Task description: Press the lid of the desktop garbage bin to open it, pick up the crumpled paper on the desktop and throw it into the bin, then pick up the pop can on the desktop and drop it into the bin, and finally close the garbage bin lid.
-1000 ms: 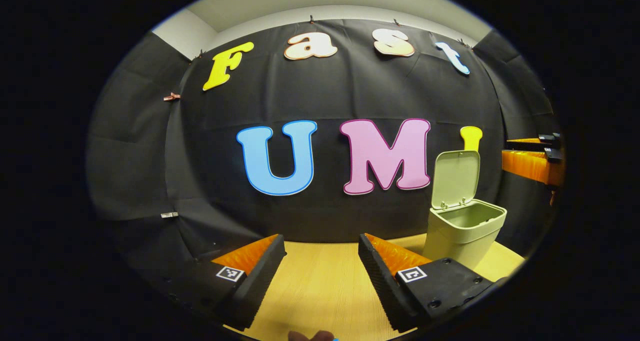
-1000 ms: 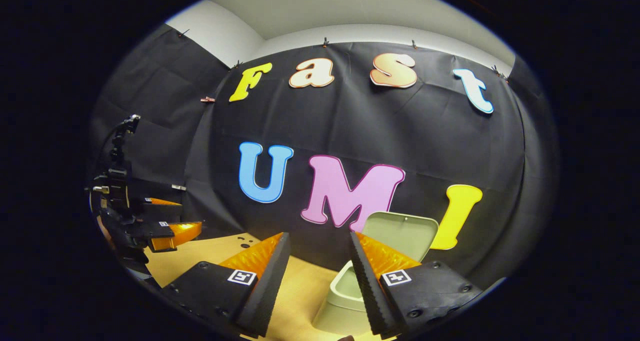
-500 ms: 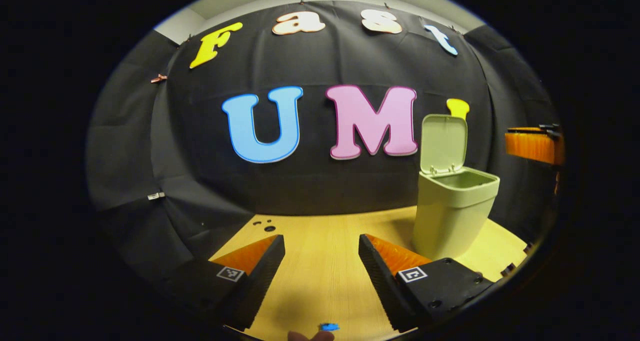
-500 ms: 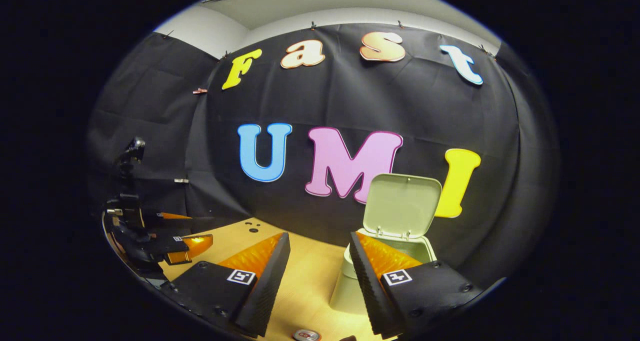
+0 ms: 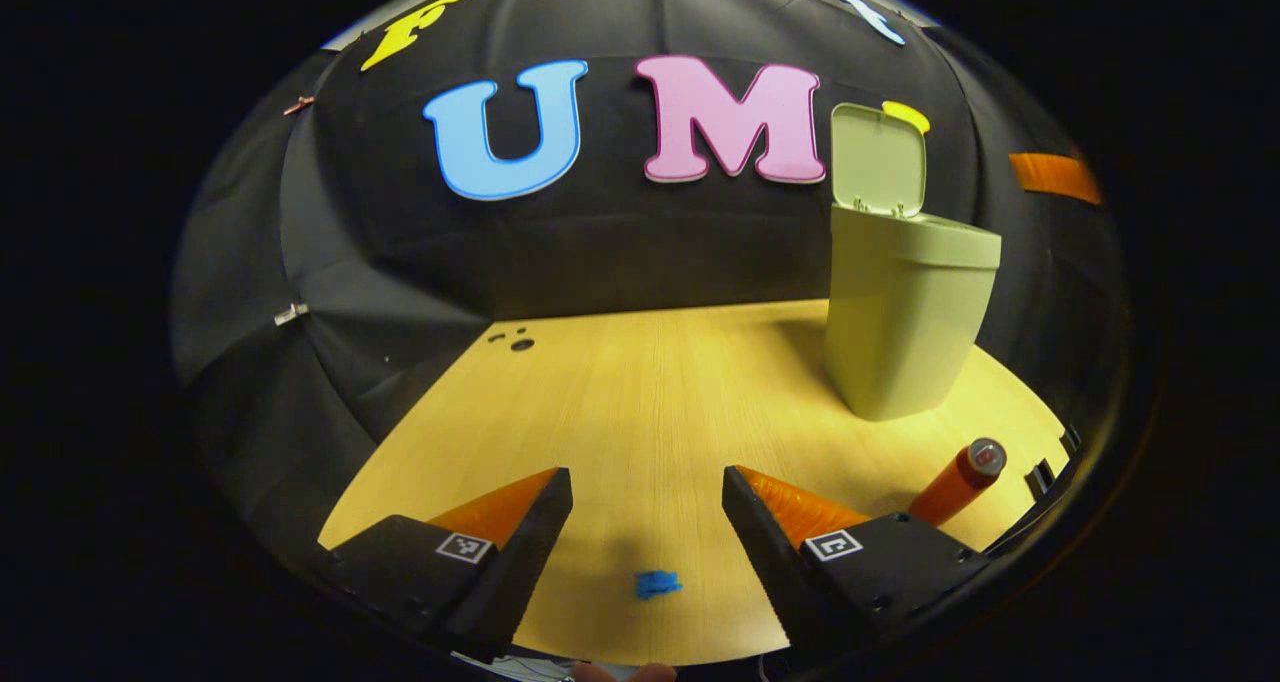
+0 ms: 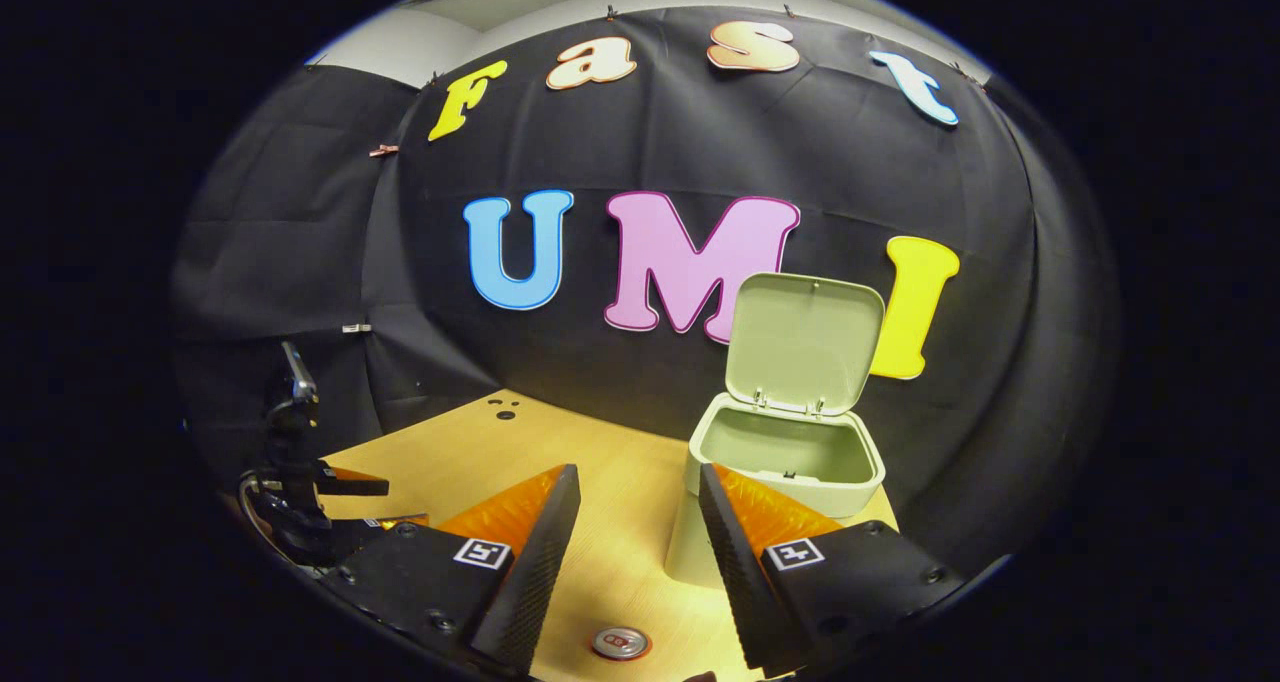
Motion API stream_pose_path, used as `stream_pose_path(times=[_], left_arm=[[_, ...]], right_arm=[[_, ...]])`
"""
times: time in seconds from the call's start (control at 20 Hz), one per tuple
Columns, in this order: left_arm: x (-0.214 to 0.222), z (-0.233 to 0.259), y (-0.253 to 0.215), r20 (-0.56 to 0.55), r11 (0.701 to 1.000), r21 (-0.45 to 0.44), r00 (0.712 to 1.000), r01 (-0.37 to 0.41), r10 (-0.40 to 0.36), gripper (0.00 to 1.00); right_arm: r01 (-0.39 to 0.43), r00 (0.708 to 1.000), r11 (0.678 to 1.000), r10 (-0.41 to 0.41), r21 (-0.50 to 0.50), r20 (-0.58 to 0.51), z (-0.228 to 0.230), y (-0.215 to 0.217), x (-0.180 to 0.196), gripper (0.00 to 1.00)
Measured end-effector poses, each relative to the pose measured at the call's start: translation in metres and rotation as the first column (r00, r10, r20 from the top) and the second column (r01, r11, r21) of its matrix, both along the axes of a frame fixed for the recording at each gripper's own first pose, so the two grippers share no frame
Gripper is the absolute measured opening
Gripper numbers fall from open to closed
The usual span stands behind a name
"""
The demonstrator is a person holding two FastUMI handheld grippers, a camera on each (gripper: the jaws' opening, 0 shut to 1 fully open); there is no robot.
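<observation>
Your left gripper hangs above the wooden desktop with its fingers spread apart and nothing between them. Take the garbage bin as your landmark: in the left gripper view it stands upright on the desktop, ahead and to the right of those fingers, with its lid flipped up against the booth wall. The pop can stands on the desktop in front of the bin, nearer to you and well apart from it, just beside your left gripper's right finger. A small blue scrap lies on the desktop between the left fingers, far in front of the bin.

Your right gripper is also spread wide and holds nothing. In the right gripper view the bin sits just behind its right finger, mouth open, and you can see its bare inner walls. The can's top shows low between the fingers, in front of the bin. Your left gripper appears far to the left of the bin.
</observation>
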State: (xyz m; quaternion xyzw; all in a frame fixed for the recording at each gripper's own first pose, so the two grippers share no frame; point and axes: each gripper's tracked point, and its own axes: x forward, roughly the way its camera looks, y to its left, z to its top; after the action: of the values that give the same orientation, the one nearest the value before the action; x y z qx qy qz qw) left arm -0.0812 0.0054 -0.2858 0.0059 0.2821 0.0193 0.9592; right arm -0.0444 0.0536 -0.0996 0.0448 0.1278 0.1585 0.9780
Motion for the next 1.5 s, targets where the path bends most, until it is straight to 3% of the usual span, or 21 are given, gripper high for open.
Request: stream_pose_path(times=[0.3, 0.9, 1.3, 1.5], left_arm=[[-0.009, -0.062, 0.001, -0.132, 1.000, -0.025, 0.991, 0.005, -0.008, 0.97], [-0.024, -0.135, -0.008, -0.329, 0.996, -0.086, 0.944, 0.000, -0.029, 0.83], [-0.027, -0.140, -0.007, -0.354, 0.996, -0.085, 0.934, 0.016, -0.045, 0.59], [-0.024, -0.140, -0.001, -0.358, 0.997, -0.079, 0.933, 0.014, -0.042, 0.42]], right_arm=[[-0.019, 0.998, 1.000, 0.018, -0.016, -0.056, -0.017, 0.004, -0.003, 0.77], [0.013, 0.994, 0.998, -0.018, -0.054, -0.103, -0.028, -0.010, -0.009, 0.77], [0.000, 0.993, 0.998, -0.008, -0.066, -0.118, -0.032, -0.006, -0.010, 0.77], [-0.002, 0.993, 0.998, -0.006, -0.065, -0.118, -0.032, -0.004, -0.011, 0.77]])
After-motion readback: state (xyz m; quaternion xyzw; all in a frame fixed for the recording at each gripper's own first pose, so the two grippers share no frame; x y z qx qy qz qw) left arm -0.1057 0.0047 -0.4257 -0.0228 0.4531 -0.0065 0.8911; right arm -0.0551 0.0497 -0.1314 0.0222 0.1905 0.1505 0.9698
